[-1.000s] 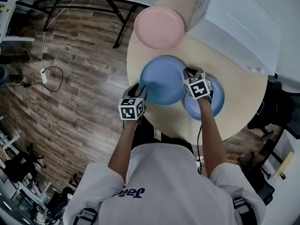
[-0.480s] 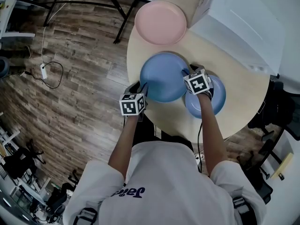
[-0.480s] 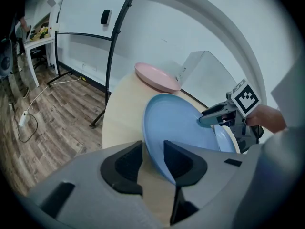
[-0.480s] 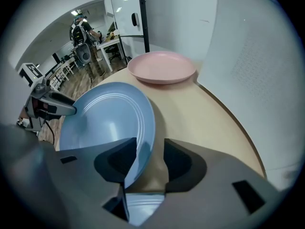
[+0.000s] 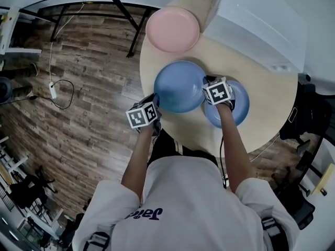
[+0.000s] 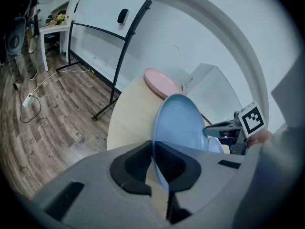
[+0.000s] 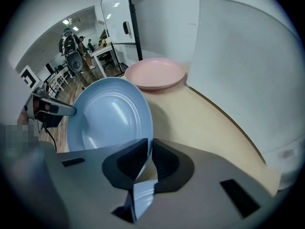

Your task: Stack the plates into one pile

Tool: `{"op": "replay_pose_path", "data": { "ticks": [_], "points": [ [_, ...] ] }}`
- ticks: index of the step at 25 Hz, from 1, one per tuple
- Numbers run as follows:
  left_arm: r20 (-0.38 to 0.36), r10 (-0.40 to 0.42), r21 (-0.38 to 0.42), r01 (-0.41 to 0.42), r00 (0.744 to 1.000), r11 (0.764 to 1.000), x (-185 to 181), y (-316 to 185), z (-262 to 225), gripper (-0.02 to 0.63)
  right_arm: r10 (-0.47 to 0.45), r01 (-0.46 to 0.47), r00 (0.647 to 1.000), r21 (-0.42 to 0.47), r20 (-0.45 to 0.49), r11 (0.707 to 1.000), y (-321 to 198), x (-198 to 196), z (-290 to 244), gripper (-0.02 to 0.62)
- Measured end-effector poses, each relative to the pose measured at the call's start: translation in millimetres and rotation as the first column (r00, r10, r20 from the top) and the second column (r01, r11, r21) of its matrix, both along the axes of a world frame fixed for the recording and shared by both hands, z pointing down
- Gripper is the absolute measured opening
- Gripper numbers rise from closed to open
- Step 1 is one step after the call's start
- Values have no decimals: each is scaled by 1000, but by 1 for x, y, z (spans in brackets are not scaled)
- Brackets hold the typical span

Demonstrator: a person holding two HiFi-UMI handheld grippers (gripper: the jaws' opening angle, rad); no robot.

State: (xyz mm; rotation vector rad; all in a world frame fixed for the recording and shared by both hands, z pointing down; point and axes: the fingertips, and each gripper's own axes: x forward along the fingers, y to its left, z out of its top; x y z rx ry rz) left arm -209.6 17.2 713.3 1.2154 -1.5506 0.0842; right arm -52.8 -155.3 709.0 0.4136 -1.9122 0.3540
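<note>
On the table no pile yet: left gripper and right gripper jaws closing on the big blue plate's rim; small blue plate, pink plate lie separate.

Shirt txt: "Ja..", rest illeg.

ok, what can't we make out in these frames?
Second blue plate: head view, partly under the right gripper and held blue plate, whose rim sits between both grippers' closing jaws.
Left gripper tips: head view, under its marker cube.
Table, far side: head view, under the white box.
People: right gripper view, too small.
</note>
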Motion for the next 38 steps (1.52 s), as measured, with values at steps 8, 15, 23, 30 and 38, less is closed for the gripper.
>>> {"op": "replay_pose_path", "data": {
  "ticks": [8, 15, 23, 30, 38],
  "points": [
    [3, 9, 14, -9, 1000, 1000, 3, 14, -30, 32, 84, -85, 993, 11, 86, 996, 19, 12, -39, 35],
    [-50, 71, 23, -70, 996, 997, 24, 16, -47, 32, 149, -153, 979, 23, 138, 988, 34, 44, -69, 32],
    [-93, 277, 45, -274, 956, 961, 118, -35, -52, 32, 377, -387, 913, 37, 156, 922, 20, 163, -84, 32],
    [-99, 427, 24, -427, 899, 904, 196, -63, -51, 32, 557, -566, 814, 8, 165, 824, 18, 258, -76, 32],
    [22, 489, -51, -487, 872, 872, 224, -89, -27, 32, 619, -624, 770, -17, 152, 781, 11, 293, -50, 33]
  ]
}}
